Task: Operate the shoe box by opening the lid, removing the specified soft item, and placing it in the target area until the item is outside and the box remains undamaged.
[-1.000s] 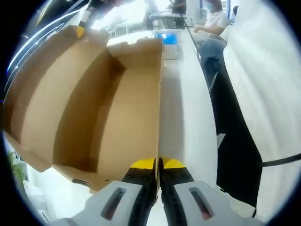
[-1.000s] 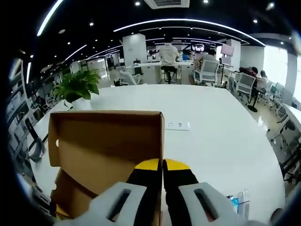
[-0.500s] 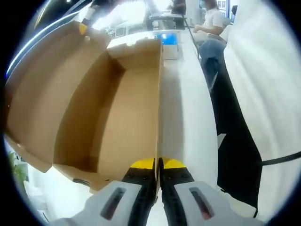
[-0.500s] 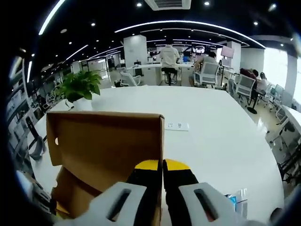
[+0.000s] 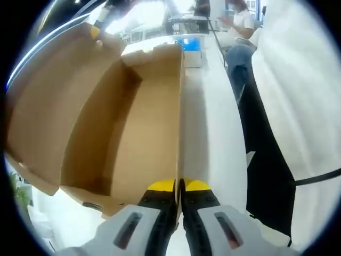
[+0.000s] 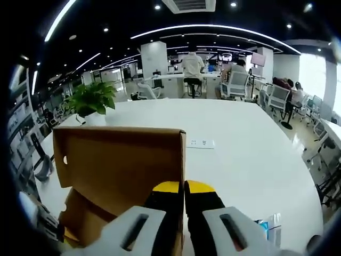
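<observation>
My left gripper (image 5: pixel 179 185) has its yellow-tipped jaws pressed together on the near edge of the shoe box (image 5: pixel 106 122), pinching the long cardboard wall that runs away from me. In the left gripper view the box is open, its brown inside bare cardboard as far as I can see, and the lid (image 5: pixel 42 101) leans back on the left. At the far top corner of that lid a small yellow-tipped gripper end shows, which I take to be my other tool, though it is too small to be sure. The box sits on a white table (image 5: pixel 210 133), and just beyond its far end lies a small blue and clear package (image 5: pixel 192 48). To the right, close by, hangs white clothing with a dark band, and a seated person (image 5: pixel 240 26) is farther off. My right gripper (image 6: pixel 184 188) also has its jaws closed, clamped on the top edge of the raised lid (image 6: pixel 120 160), whose plain brown panel stands upright in front of me in the right gripper view. Past it the white table (image 6: pixel 250 154) spreads wide, with a white power strip (image 6: pixel 201 142) on it just beyond the lid, a potted plant (image 6: pixel 91 101) at the far left, and a blue-and-clear package (image 6: pixel 269 226) near right.
</observation>
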